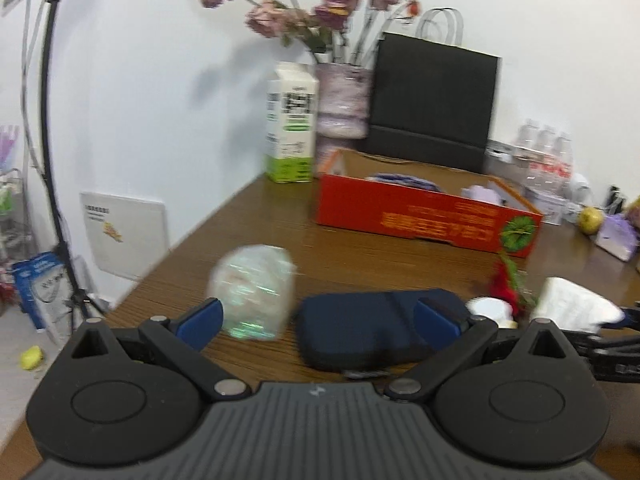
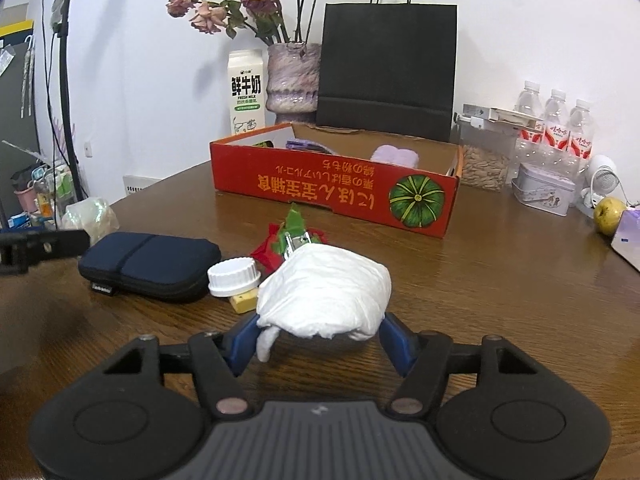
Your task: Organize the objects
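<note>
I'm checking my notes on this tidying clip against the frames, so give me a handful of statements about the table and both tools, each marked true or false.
1. The right tool grips a white cloth bundle. True.
2. The left tool holds the navy zip pouch. False: its fingers are spread wide and hold nothing; the pouch lies on the table ahead of it.
3. The red cardboard box is closed. False: it is open on top, with a lilac item inside.
4. A milk carton stands beside the vase of dried roses. True.
5. The black paper bag lies flat. False: it stands upright behind the box.
</note>
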Demonstrator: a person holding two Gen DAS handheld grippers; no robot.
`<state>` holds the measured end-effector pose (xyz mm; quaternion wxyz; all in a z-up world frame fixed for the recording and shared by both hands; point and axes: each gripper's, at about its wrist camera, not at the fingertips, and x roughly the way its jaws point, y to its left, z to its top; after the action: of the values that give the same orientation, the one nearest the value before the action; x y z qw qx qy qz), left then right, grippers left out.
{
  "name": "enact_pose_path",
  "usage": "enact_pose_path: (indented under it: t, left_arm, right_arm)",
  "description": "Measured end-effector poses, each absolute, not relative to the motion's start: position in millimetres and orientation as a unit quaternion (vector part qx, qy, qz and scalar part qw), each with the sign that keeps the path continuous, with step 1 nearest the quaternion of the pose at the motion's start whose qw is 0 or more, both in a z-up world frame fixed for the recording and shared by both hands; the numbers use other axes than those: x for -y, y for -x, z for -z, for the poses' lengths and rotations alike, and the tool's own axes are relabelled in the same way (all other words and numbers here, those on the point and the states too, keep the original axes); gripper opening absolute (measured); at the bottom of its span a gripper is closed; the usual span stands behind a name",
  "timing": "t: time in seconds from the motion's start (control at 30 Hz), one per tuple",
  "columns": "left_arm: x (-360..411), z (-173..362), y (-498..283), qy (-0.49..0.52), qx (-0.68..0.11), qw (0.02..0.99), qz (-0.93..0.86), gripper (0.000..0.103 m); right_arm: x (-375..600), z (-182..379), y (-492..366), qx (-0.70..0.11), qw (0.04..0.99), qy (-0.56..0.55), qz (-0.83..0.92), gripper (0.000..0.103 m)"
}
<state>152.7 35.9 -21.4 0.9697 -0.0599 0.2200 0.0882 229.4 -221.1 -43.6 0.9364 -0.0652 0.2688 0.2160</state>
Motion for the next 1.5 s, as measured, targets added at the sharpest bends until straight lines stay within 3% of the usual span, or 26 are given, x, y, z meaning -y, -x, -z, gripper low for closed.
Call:
enact_pose_path:
  t: [0.43,0.8,0.83,0.93,1.03,1.5]
  left_arm:
    - [-85,28,-200,0.037,-0.287,0.950,-0.114,0.103]
    - [-98,40,-204,0.072,-0.268,0.952,-0.128,0.103]
    - [-99,38,-203,0.075,-0.261,0.953,-0.130,0.101]
    - [-100,36,-201,0.082,-0.252,0.957,-0.121,0.077]
    - [-101,36,-200,0.098,-0.258,0.956,-0.100,0.042]
    - [-60,28,-163,0.057,-0.209,0.972,-0.095,0.038]
  right_arm:
    - [220,43,-227,-0.263,0.938,0.072,-0.215,0.065]
    - [220,44,-227,-0.264,0.938,0.072,-0.215,0.065]
    - [219,44,-227,-0.264,0.937,0.073,-0.215,0.065]
    - [219,45,-227,-0.264,0.937,0.073,-0.215,0.065]
    - [219,44,-227,-0.264,0.937,0.073,-0.215,0.065]
    - [219,42,-223,-0.251,0.941,0.076,-0.213,0.065]
